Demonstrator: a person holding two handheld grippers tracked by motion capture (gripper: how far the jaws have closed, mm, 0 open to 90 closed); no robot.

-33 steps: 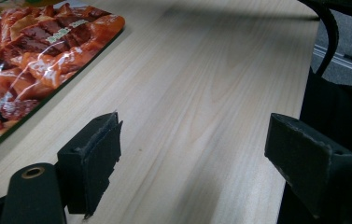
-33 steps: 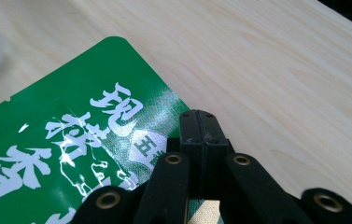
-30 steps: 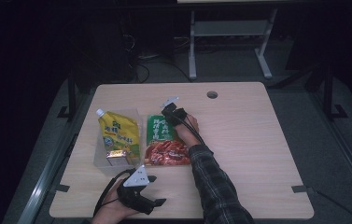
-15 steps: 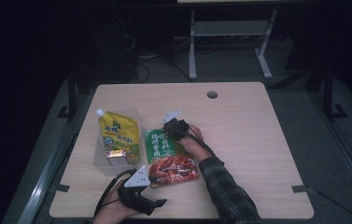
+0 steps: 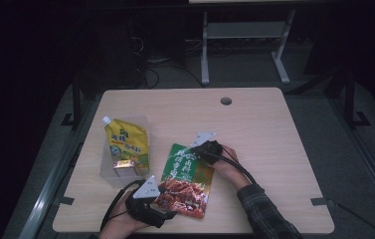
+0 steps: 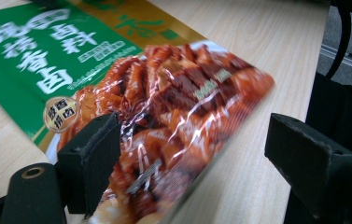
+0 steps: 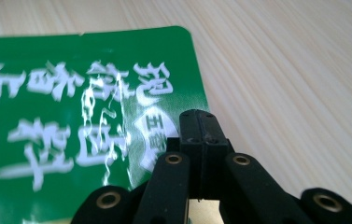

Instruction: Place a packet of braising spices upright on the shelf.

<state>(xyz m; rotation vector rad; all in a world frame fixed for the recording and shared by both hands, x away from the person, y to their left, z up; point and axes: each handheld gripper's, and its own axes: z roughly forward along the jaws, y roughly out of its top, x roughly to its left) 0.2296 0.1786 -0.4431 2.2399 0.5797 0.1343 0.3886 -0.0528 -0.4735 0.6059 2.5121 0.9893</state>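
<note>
A green and red food pouch [image 5: 185, 181] lies flat on the wooden table [image 5: 269, 149], near the front edge. My right gripper [image 5: 206, 147] is at the pouch's far green end, and its jaws are shut on that edge [image 7: 197, 126]. The green end with white lettering [image 7: 85, 126] spreads to the left of those jaws. My left gripper [image 5: 161, 213] rests at the pouch's near red end. It is open [image 6: 197, 163], and the red printed corner of the pouch [image 6: 178, 116] lies between its two black pads [image 6: 92, 158].
A yellow spouted pouch [image 5: 127, 144] stands in a clear container [image 5: 110, 174] at the table's left. A round cable hole [image 5: 226, 101] marks the far side. Bare wood stretches to the right. The table's right edge [image 6: 323, 46] is close by the left gripper.
My right gripper has dragged the food pouch toward the front edge and to the right, so its red end now sits between the left gripper's jaws. The left gripper has hardly moved.
</note>
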